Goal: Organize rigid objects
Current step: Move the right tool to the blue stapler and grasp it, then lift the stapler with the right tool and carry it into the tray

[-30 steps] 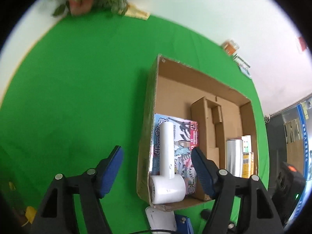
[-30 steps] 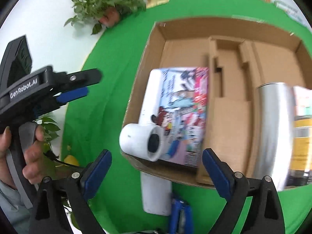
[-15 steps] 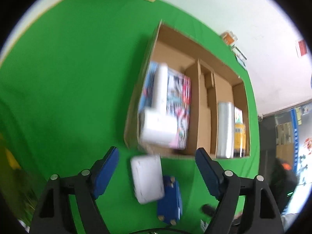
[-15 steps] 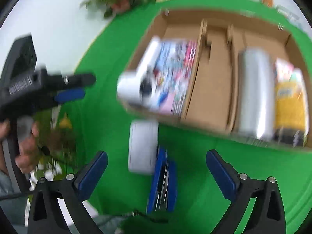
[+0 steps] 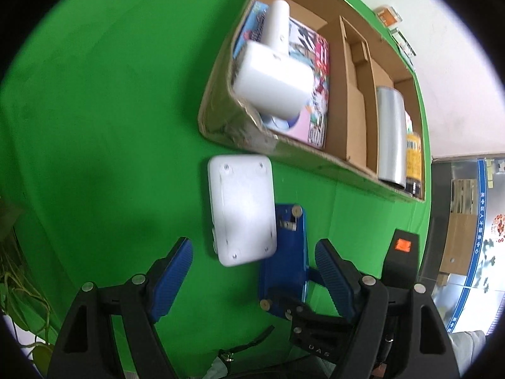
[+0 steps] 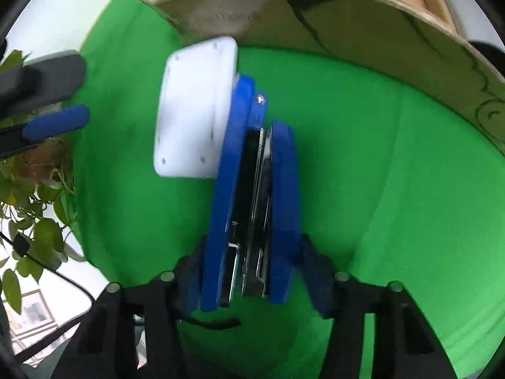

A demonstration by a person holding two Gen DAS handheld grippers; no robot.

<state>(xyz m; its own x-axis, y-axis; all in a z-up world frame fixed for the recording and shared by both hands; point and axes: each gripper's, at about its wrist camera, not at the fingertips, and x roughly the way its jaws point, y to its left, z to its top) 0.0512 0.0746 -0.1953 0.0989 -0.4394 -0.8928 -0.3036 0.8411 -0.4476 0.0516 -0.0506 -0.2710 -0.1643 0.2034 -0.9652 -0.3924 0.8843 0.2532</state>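
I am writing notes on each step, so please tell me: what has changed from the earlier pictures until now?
Both grippers have come down from over the cardboard box to the green cloth before it. The right gripper, wide open before, is now closing with the blue stapler between its fingers. The left gripper stays open near the white device. The hair dryer and the rest in the box have not moved.

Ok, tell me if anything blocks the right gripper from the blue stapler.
Nothing visible does. The right gripper already straddles the blue stapler, its jaws closing on both sides. The white device leans against the stapler's far end, clear of the fingers.
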